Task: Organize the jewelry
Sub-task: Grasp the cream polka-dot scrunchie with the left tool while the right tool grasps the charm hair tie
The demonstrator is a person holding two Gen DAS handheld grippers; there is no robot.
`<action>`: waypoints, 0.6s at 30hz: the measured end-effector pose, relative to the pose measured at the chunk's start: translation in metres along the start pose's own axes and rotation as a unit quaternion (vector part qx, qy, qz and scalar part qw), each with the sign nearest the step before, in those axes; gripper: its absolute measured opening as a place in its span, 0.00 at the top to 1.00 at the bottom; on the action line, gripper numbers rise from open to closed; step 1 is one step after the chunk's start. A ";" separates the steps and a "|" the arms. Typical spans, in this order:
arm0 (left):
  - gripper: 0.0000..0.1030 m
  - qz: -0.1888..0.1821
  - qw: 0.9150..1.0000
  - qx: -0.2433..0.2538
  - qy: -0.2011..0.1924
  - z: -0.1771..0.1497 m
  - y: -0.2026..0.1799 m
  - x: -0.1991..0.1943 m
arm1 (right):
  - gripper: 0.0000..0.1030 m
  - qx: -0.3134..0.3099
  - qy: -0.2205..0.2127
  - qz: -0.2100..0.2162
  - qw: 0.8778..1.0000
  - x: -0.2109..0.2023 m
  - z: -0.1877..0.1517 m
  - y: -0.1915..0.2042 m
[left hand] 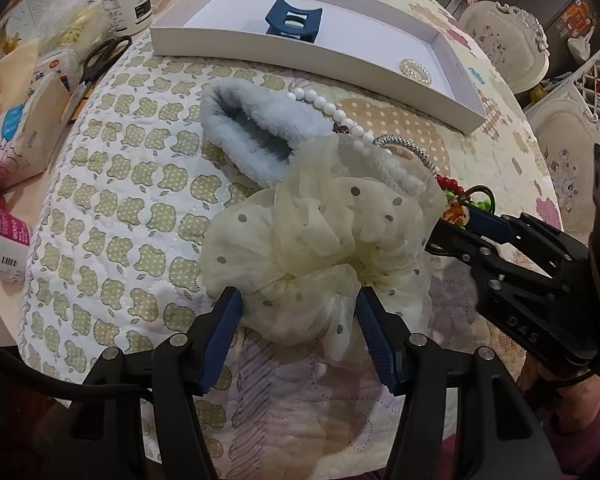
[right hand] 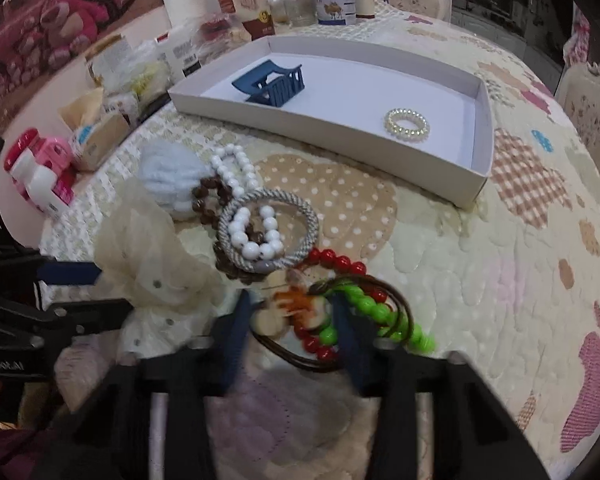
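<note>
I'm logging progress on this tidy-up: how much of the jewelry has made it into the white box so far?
Two pieces are done: the blue hair claw and pearl ring lie in the white box. In hand: the left tool straddles the cream scrunchie, open; the right tool straddles the red-and-green bead piece, grip unclear from blur. Left: blue fluffy scrunchie, white bead bracelet, grey rope band.

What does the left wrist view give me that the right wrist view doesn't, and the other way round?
Only the left wrist view shows the black scissors and the left gripper, open around the cream scrunchie.

Only the right wrist view shows the brown beads, the green beads and the right gripper, open around the charm hair tie.

Both show the white tray holding the blue claw clip and pearl ring, plus the blue fuzzy scrunchie, white beads and grey hair tie.
</note>
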State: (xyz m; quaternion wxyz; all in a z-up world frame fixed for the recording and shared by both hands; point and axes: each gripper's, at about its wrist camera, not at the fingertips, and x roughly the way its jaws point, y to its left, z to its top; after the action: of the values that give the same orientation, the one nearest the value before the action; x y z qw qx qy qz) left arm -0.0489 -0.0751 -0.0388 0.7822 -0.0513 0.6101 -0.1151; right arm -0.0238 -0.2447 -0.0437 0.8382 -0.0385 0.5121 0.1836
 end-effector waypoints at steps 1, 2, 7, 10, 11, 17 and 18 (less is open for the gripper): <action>0.52 0.002 1.000 0.003 0.001 0.001 -0.002 0.002 | 0.65 0.004 -0.002 0.004 1.000 -0.002 0.000 -0.002; 0.52 0.005 1.000 0.006 0.001 0.001 -0.003 0.002 | 0.65 0.007 -0.003 0.010 1.000 -0.004 -0.001 -0.003; 0.82 -0.001 1.000 0.015 -0.011 0.002 -0.006 -0.001 | 0.65 0.015 -0.019 0.028 0.999 -0.025 -0.001 -0.007; 0.89 -0.012 0.999 0.022 -0.020 0.003 -0.006 -0.007 | 0.65 0.027 -0.036 0.038 0.998 -0.041 0.002 -0.011; 0.91 -0.013 0.999 0.024 -0.024 0.004 -0.007 -0.010 | 0.65 0.033 -0.041 0.040 0.998 -0.046 0.004 -0.014; 0.97 -0.027 0.998 0.029 -0.053 0.009 -0.005 -0.036 | 0.65 0.049 -0.068 0.046 0.995 -0.070 0.014 -0.022; 0.98 -0.029 0.997 0.030 -0.058 0.011 -0.005 -0.042 | 0.65 0.049 -0.072 0.046 0.995 -0.073 0.015 -0.022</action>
State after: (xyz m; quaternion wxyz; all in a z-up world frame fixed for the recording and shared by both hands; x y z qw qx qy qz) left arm -0.0488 -0.0707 0.0044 0.8139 -0.0524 0.5582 -0.1526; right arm -0.0331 -0.2810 0.0247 0.8645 0.0397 0.4600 0.1987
